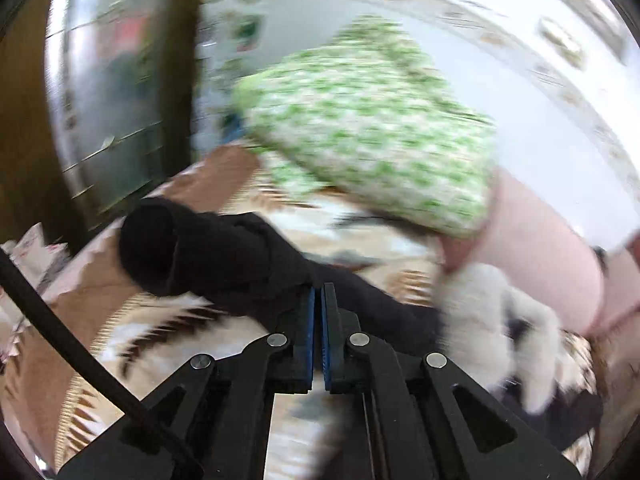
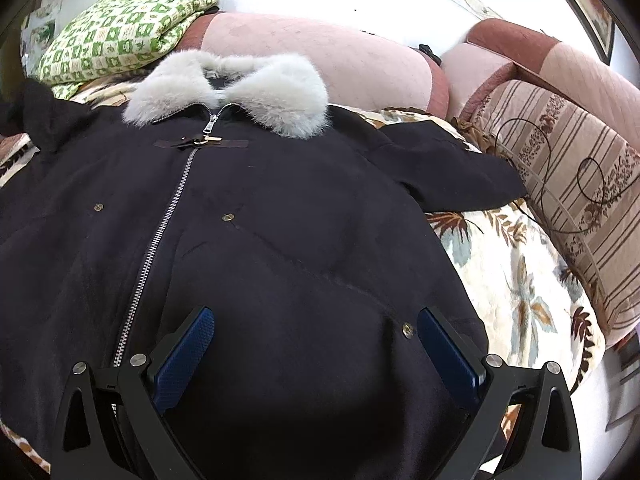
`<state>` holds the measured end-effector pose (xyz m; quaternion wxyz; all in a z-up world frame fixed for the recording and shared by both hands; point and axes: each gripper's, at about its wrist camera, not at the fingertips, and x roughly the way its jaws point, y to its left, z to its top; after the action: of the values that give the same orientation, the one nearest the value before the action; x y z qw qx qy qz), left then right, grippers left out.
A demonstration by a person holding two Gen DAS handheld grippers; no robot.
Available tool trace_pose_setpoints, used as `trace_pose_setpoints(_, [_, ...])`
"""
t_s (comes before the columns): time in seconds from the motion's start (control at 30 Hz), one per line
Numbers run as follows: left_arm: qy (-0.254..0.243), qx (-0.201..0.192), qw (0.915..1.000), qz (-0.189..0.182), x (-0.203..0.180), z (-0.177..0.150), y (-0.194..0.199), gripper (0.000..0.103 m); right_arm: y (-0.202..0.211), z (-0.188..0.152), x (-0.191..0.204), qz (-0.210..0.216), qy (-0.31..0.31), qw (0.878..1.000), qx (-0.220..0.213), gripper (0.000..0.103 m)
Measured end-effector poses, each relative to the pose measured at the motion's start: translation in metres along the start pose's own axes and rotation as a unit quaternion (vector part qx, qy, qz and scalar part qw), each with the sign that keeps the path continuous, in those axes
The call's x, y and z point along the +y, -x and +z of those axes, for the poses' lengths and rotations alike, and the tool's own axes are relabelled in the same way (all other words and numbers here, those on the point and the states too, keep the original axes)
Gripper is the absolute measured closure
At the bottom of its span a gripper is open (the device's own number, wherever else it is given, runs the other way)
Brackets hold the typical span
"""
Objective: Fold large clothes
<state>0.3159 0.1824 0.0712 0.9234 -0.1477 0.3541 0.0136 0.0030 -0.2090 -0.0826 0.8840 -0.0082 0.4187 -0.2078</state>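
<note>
A large dark coat (image 2: 280, 220) with a pale fur collar (image 2: 236, 80) and a silver zip lies face up on a leaf-patterned bedspread (image 2: 512, 280). My right gripper (image 2: 316, 320) is open, its blue pads spread just above the coat's lower front. In the blurred left wrist view my left gripper (image 1: 319, 292) is shut on the coat's left sleeve (image 1: 224, 260), whose cuff hangs to the left. The fur collar (image 1: 492, 312) shows at the right there.
A green-and-white checked folded blanket (image 2: 120, 28) lies at the bed's head beside pink headboard cushions (image 2: 320, 52). A striped pillow (image 2: 572, 184) with a thin black cable across it lies at the right. A wooden door frame (image 1: 176, 80) stands at the left.
</note>
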Motion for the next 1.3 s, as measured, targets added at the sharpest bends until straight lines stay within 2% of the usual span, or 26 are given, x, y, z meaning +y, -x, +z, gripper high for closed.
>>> trace_pose_setpoints(0.07, [-0.023,0.007,0.9987,-0.045,-0.037,-0.009,0.006,0.103,0.002,-0.002,-0.005,0.000,-0.006,1.000,0.000,0.001])
trace_pose_setpoints(0.13, [-0.062,0.009,0.9955,-0.071,-0.080,-0.025,0.010,0.103,0.003,-0.005,-0.011,-0.001,-0.015,1.000,0.001,0.001])
trace_pose_setpoints(0.2, [-0.105,0.012,0.9909,-0.084,-0.120,-0.045,0.011,0.103,0.005,-0.007,-0.017,-0.002,-0.025,1.000,0.003,0.001])
trace_pose_setpoints(0.3, [-0.147,0.039,0.9824,-0.108,-0.171,-0.078,0.003,0.103,0.006,-0.010,-0.028,-0.007,-0.038,0.999,0.004,0.001])
trace_pose_setpoints(0.4, [-0.146,0.039,0.9810,-0.122,-0.187,-0.097,0.007,0.099,0.009,-0.009,-0.039,-0.008,-0.044,0.999,0.001,0.001])
trace_pose_setpoints(0.43, [-0.141,0.035,0.9816,-0.124,-0.185,-0.104,0.011,0.089,0.011,-0.007,-0.041,-0.009,-0.043,0.999,-0.002,0.001])
trace_pose_setpoints(0.47, [-0.135,0.031,0.9827,-0.122,-0.181,-0.108,0.017,0.068,0.013,-0.005,-0.043,-0.008,-0.041,0.999,-0.006,0.001])
trace_pose_setpoints(0.5, [-0.127,0.023,0.9855,-0.110,-0.171,-0.114,0.024,0.054,0.016,-0.001,-0.044,-0.007,-0.035,0.999,-0.012,0.001])
trace_pose_setpoints(0.53, [-0.119,0.014,0.9885,-0.093,-0.161,-0.119,0.028,0.028,0.017,0.003,-0.042,-0.006,-0.030,0.999,-0.016,0.001])
trace_pose_setpoints(0.57, [-0.106,0.000,0.9922,-0.065,-0.147,-0.125,0.035,0.021,0.020,0.008,-0.040,-0.005,-0.022,1.000,-0.021,0.001])
trace_pose_setpoints(0.63, [-0.081,-0.033,0.9961,-0.008,-0.110,-0.132,0.050,0.021,0.025,0.020,-0.028,0.007,-0.005,1.000,-0.030,0.001])
trace_pose_setpoints(0.67, [-0.076,-0.047,0.9957,0.022,-0.092,-0.135,0.054,0.021,0.028,0.026,-0.020,0.018,0.005,0.999,-0.035,0.001])
trace_pose_setpoints(0.7, [-0.073,-0.063,0.9930,0.068,-0.069,-0.138,0.057,0.021,0.030,0.032,-0.011,0.028,0.016,0.999,-0.041,0.001])
trace_pose_setpoints(0.77, [-0.058,-0.085,0.9814,0.162,-0.026,-0.140,0.057,0.021,0.039,0.047,0.018,0.047,0.047,0.996,-0.056,0.001])
trace_pose_setpoints(0.87, [-0.003,-0.083,0.9604,0.266,0.040,-0.129,0.048,0.021,0.054,0.070,0.078,0.084,0.104,0.987,-0.090,0.001])
trace_pose_setpoints(0.93, [0.059,-0.051,0.9529,0.293,0.094,-0.113,0.048,0.021,0.065,0.086,0.130,0.118,0.152,0.974,-0.123,0.001])
trace_pose_setpoints(1.0, [0.123,-0.049,0.9428,0.306,0.140,-0.105,0.059,0.021,0.073,0.096,0.182,0.151,0.204,0.954,-0.159,0.001])
trace_pose_setpoints(1.03, [0.155,-0.054,0.9330,0.320,0.162,-0.102,0.066,0.021,0.076,0.097,0.204,0.164,0.227,0.944,-0.173,0.001])
trace_pose_setpoints(1.1, [0.206,-0.068,0.9140,0.343,0.197,-0.102,0.083,0.021,0.080,0.098,0.261,0.185,0.296,0.914,-0.206,0.001])
trace_pose_setpoints(1.17, [0.234,-0.077,0.9043,0.349,0.218,-0.106,0.094,0.021,0.078,0.094,0.319,0.180,0.370,0.882,-0.229,0.002])
trace_pose_setpoints(1.2, [0.243,-0.077,0.9018,0.349,0.225,-0.106,0.095,0.021,0.074,0.091,0.349,0.162,0.409,0.865,-0.242,0.004])
trace_pose_setpoints(1.23, [0.252,-0.074,0.9009,0.345,0.233,-0.106,0.096,0.021,0.069,0.087,0.366,0.149,0.434,0.852,-0.251,0.005])
trace_pose_setpoints(1.27, [0.258,-0.073,0.9007,0.342,0.239,-0.106,0.095,0.021,0.063,0.081,0.394,0.128,0.473,0.831,-0.264,0.008])
trace_pose_setpoints(1.3, [0.262,-0.070,0.9003,0.340,0.242,-0.106,0.093,0.021,0.059,0.079,0.408,0.117,0.491,0.820,-0.271,0.009])
